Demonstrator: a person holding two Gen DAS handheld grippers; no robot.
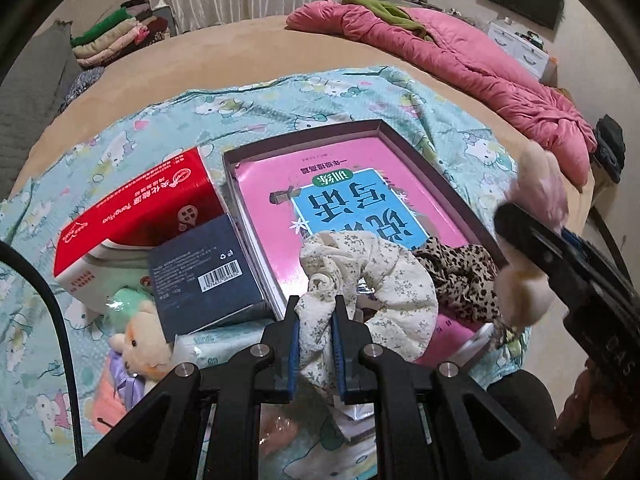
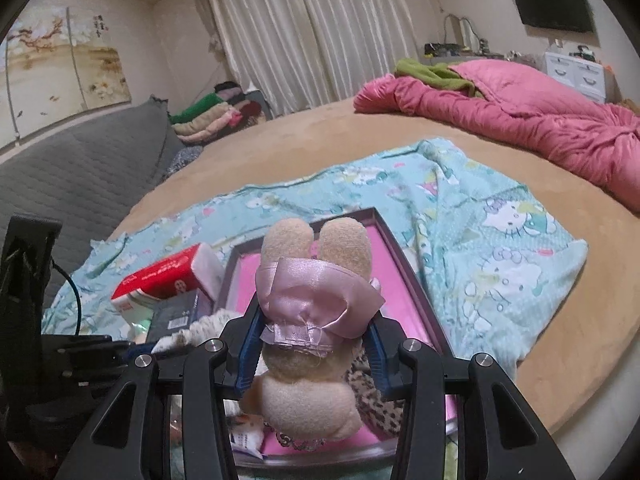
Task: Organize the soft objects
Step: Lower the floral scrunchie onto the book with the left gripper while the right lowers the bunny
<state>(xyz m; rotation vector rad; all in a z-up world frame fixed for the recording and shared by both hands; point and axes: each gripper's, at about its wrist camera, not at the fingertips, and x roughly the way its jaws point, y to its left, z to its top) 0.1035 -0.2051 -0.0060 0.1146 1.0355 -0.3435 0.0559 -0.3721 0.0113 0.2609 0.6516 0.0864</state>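
- Blue-padded left tool (image 1: 316, 344) was clamped on the floral scrunchie (image 1: 372, 276), which draped over the near edge of the shallow box (image 1: 432, 168).
- Right tool (image 2: 312, 350) was clamped on the plush rabbit (image 2: 312, 320), held above that box.
- Leopard scrunchie (image 1: 460, 276) already lay inside.
- Judged step: both items were being delivered to the box.
- Next move would call for lowering and parting each tool over the pink book (image 1: 340, 184).

Left hand-held gripper (image 1: 316, 316) clamps floral scrunchie (image 1: 372, 276) over tray (image 1: 440, 176).
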